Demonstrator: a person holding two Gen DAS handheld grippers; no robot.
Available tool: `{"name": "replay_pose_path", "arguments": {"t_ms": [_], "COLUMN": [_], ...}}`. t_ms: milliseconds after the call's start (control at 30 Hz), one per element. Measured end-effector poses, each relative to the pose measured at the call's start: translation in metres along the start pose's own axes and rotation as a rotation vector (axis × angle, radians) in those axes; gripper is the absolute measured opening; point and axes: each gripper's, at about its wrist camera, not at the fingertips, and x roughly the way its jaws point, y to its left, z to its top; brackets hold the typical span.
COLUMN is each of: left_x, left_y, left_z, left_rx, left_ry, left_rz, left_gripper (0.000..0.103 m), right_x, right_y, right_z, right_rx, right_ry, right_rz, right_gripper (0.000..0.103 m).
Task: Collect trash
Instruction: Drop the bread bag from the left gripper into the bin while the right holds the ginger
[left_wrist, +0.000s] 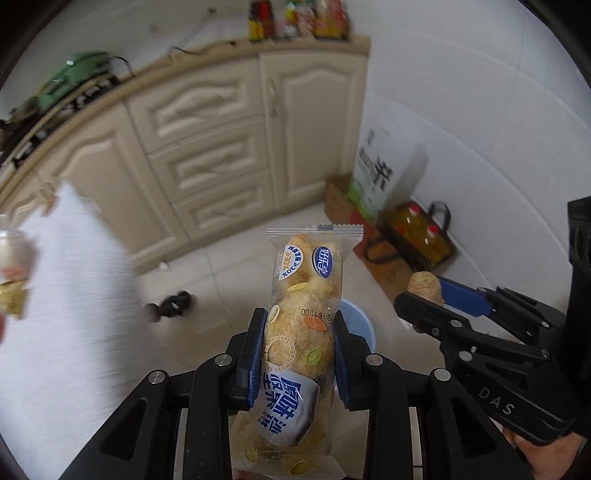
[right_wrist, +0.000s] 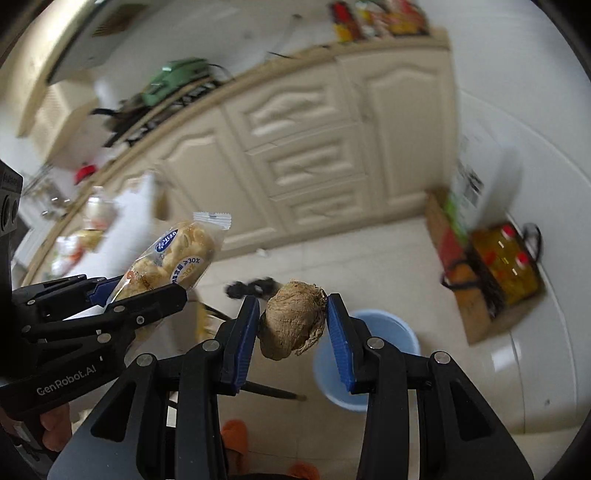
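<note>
My left gripper (left_wrist: 300, 332) is shut on a clear snack packet (left_wrist: 306, 295) with blue labels, held upright above the floor; it also shows in the right wrist view (right_wrist: 173, 254). My right gripper (right_wrist: 291, 314) is shut on a brown lump of ginger (right_wrist: 291, 321), also seen at the right of the left wrist view (left_wrist: 424, 286). A light blue bin (right_wrist: 373, 354) stands on the floor below both grippers; its rim shows behind the packet in the left wrist view (left_wrist: 360, 321).
A white table (left_wrist: 66, 295) with more wrappers is at left. Cream kitchen cabinets (left_wrist: 221, 140) stand behind. A basket of oil bottles (right_wrist: 506, 266) and cardboard boxes (left_wrist: 373, 177) sit by the wall at right. A black object (left_wrist: 173, 304) lies on the floor.
</note>
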Motion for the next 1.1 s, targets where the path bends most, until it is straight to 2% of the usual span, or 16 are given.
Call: {"name": "replay_pose_path", "arguments": {"t_ms": [200, 333, 533, 700, 767, 900, 967, 1100], "left_x": [0.083, 0.135, 0.183, 0.192, 0.197, 0.193, 0.177, 0.155], "left_y": [-0.021, -0.017, -0.015, -0.019, -0.015, -0.020, -0.028, -0.025], "left_z": [0.018, 0.051, 0.072, 0.072, 0.078, 0.069, 0.052, 0.046], "left_rx": [0.039, 0.040, 0.050, 0.060, 0.052, 0.034, 0.021, -0.011], "left_ry": [0.128, 0.192, 0.195, 0.177, 0.171, 0.155, 0.141, 0.113], "left_rz": [-0.038, -0.056, -0.033, 0.000, 0.017, 0.053, 0.061, 0.060], "left_gripper": [0.029, 0.029, 0.031, 0.057, 0.060, 0.061, 0.061, 0.061], "right_x": [0.038, 0.067, 0.093, 0.110, 0.114, 0.120, 0.122, 0.118], "right_y": [-0.051, -0.072, -0.091, -0.098, -0.098, -0.096, -0.094, -0.086], "right_z": [-0.020, -0.032, -0.045, -0.048, -0.047, -0.044, -0.041, -0.034], "right_rx": [0.088, 0.125, 0.167, 0.183, 0.185, 0.193, 0.199, 0.196], "right_ry": [0.066, 0.116, 0.154, 0.174, 0.178, 0.176, 0.173, 0.140], "right_rz": [-0.049, -0.062, -0.073, -0.074, -0.072, -0.066, -0.063, -0.054], "right_gripper": [0.038, 0.038, 0.038, 0.038, 0.038, 0.038, 0.039, 0.041]}}
